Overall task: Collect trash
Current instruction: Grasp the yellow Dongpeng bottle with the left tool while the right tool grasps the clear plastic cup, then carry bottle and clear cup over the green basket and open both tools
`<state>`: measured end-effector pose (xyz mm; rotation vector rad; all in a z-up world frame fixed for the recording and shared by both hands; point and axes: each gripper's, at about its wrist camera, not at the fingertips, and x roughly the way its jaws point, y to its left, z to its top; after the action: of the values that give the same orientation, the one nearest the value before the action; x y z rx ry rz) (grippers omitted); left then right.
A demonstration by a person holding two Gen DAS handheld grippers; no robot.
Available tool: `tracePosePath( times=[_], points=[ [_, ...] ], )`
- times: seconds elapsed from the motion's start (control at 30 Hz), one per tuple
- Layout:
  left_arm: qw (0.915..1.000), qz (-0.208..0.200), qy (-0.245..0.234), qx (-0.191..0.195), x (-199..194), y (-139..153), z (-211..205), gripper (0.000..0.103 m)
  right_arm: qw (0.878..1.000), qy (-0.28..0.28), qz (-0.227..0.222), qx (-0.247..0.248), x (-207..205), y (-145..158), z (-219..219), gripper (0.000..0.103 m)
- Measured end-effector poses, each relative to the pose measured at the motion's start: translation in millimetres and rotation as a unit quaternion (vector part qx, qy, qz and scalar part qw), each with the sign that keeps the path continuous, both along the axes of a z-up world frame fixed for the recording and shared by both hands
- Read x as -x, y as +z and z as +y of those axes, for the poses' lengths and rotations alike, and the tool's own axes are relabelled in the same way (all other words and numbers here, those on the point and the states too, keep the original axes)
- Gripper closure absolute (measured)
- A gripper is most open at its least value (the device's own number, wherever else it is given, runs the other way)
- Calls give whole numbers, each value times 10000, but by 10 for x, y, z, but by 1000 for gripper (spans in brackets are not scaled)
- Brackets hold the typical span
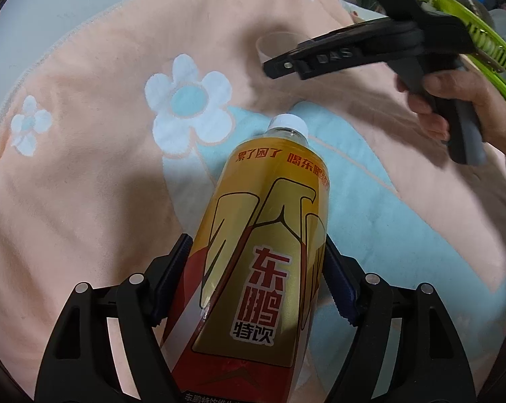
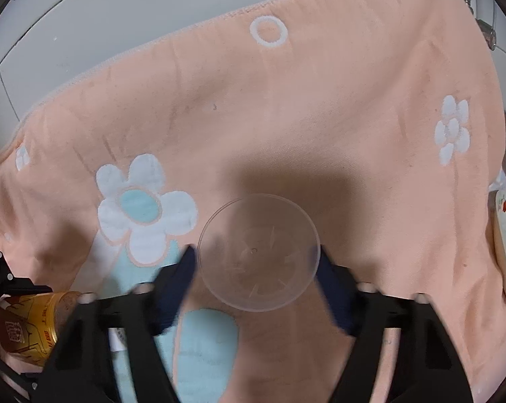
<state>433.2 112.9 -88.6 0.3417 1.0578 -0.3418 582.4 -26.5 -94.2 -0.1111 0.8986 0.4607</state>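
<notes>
Left gripper [image 1: 258,268] pinches the bottle [image 1: 263,255]; right gripper [image 2: 256,262], jaws spread, should close squarely across the clear cup's [image 2: 258,252] rim.

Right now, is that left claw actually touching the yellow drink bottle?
Touching. The left wrist view shows the left gripper with both fingers pressed against the bottle.

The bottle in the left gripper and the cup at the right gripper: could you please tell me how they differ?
The bottle is yellow-labelled and white-capped; the cup is clear, plain and open-topped. The left gripper is clamped on the bottle; the right gripper's fingers flank the cup, contact unclear. Both are over the peach towel.
</notes>
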Motion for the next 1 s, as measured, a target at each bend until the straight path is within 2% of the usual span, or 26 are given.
tracePosePath(
  times=[0.3,0.53,0.63,0.8,0.9,1.0],
  points=[
    [9998,1,97,-170,-123,-50,-96,29,9995,199,-251,-22,396,190,-114,43],
    [9993,-181,223,-250,6,-39,-178,31,9992,287,-282,-77,924,342,-260,44],
    [9992,-277,257,-131,125,12,-196,31,9990,283,-323,-140,1198,402,-444,44],
    [9983,-425,264,285,443,192,-301,32,9991,160,-325,-223,1719,448,-672,44],
    [9971,-502,196,532,678,246,-440,32,9989,49,-386,-243,2047,512,-854,44],
    [9952,-587,53,775,930,436,-623,32,9985,-88,-401,-364,2377,595,-1094,44]
  ],
)
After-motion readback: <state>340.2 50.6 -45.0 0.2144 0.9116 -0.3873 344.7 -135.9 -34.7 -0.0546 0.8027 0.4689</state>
